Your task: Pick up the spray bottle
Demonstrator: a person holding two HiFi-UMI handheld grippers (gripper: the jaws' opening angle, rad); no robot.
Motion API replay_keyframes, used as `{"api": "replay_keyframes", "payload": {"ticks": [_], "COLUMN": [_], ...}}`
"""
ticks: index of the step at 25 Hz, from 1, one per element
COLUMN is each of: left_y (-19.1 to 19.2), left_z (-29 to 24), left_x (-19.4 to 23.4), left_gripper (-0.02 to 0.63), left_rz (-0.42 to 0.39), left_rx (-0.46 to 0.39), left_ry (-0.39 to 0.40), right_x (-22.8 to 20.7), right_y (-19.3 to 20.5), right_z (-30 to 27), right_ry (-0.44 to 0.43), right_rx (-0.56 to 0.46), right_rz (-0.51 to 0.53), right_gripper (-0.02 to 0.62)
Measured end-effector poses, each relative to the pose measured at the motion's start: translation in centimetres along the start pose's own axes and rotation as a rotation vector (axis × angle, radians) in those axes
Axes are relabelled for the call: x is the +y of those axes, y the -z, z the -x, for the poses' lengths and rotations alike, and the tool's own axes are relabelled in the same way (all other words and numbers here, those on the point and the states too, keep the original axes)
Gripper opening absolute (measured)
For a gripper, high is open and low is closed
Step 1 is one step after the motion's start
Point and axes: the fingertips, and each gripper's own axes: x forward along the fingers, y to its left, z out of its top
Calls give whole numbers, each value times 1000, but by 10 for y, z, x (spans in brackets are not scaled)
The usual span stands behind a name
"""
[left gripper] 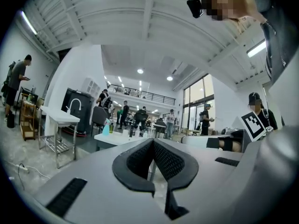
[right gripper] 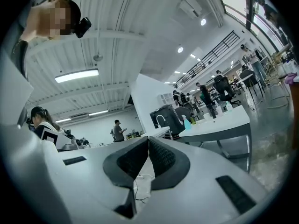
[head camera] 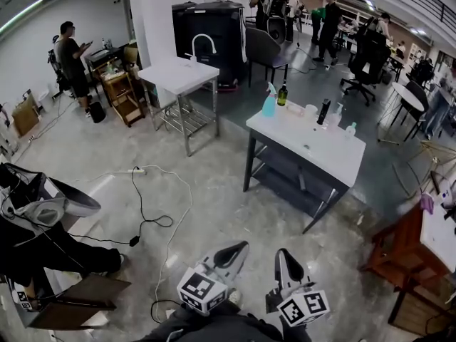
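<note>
**Spray bottle still far off**

The white table (head camera: pixel 320 152) is well ahead of me. The blue spray bottle (head camera: pixel 269 102) stands on its far left corner. I think it is light, hard plastic and a bit slippery, so I would hold its thin neck. My left gripper (head camera: pixel 235 251) and right gripper (head camera: pixel 283 256) are closed and empty. How full the bottle is, I cannot see.

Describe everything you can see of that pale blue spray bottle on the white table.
The spray bottle looks like translucent pale blue plastic, with a wider body narrowing to a lighter trigger head on top. It stands upright at the far left corner of the white table, close beside a dark bottle. Nothing holds it.
</note>
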Motion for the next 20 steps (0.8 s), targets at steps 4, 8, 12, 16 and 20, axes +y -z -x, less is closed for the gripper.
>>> {"api": "replay_keyframes", "payload": {"ticks": [4, 8, 12, 16, 20], "left_y": [-1, -2, -1, 3, 1], "left_z": [-9, -15, -16, -14, -14], "left_x": [23, 39, 52, 56, 57], "left_gripper": [5, 5, 5, 5, 5], "left_rz": [8, 25, 23, 65, 69], "left_rx": [6, 12, 20, 29, 19], "left_ry": [17, 30, 40, 26, 22], "right_x": [0, 0, 4, 9, 9], "right_y": [3, 5, 14, 21, 18], "right_z": [-25, -46, -60, -66, -72], "right_ry": [7, 8, 3, -10, -28], "right_rx": [3, 8, 22, 50, 51], "right_rz": [-4, -13, -23, -40, -38], "right_gripper": [11, 11, 11, 11, 11]}}
